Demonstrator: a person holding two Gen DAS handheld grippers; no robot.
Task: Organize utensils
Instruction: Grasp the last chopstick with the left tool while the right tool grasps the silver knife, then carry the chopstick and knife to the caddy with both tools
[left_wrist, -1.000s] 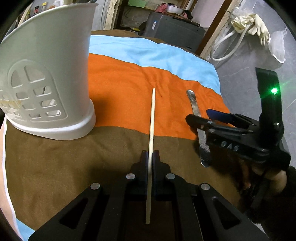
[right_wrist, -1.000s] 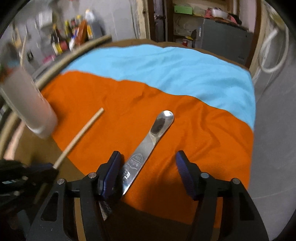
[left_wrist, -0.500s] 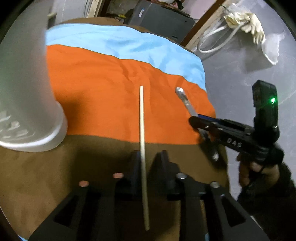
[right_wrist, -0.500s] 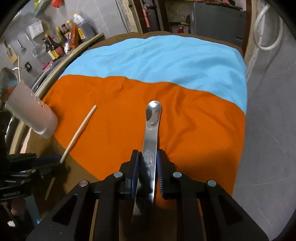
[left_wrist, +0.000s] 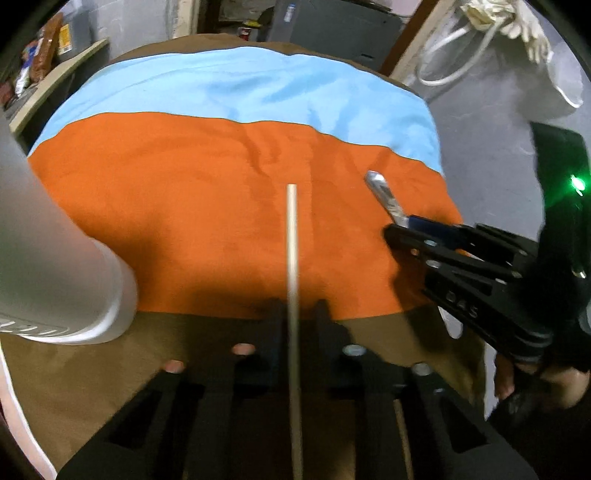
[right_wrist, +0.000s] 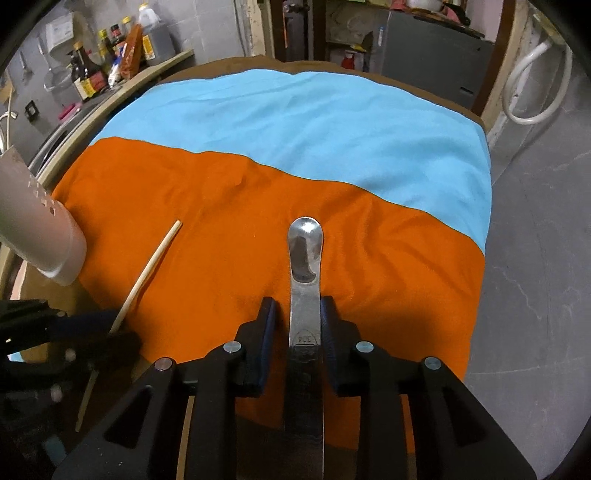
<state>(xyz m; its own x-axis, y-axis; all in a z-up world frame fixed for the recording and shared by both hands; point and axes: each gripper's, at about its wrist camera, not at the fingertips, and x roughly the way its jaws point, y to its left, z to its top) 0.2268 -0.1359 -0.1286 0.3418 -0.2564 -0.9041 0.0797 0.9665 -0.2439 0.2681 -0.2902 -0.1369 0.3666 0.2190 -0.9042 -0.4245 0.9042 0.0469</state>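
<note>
My left gripper (left_wrist: 295, 314) is clamped on a wooden chopstick (left_wrist: 291, 240) whose long axis runs straight out ahead along my fingers, and the white utensil holder (left_wrist: 55, 258) stands just beside it to the left, so this hand is much the nearer one. My right gripper (right_wrist: 297, 317) has a steel spoon (right_wrist: 304, 266) by its handle, bowl pointing away from me; its jaws have just eased slightly wider, and I cannot tell whether the pads are pressing the handle. From the holder, the spoon lies well apart to the right, beyond the chopstick, over the orange band of the cloth (right_wrist: 388, 258).

Black claw (right_wrist: 297, 325), blue pads (right_wrist: 268, 332)
</note>
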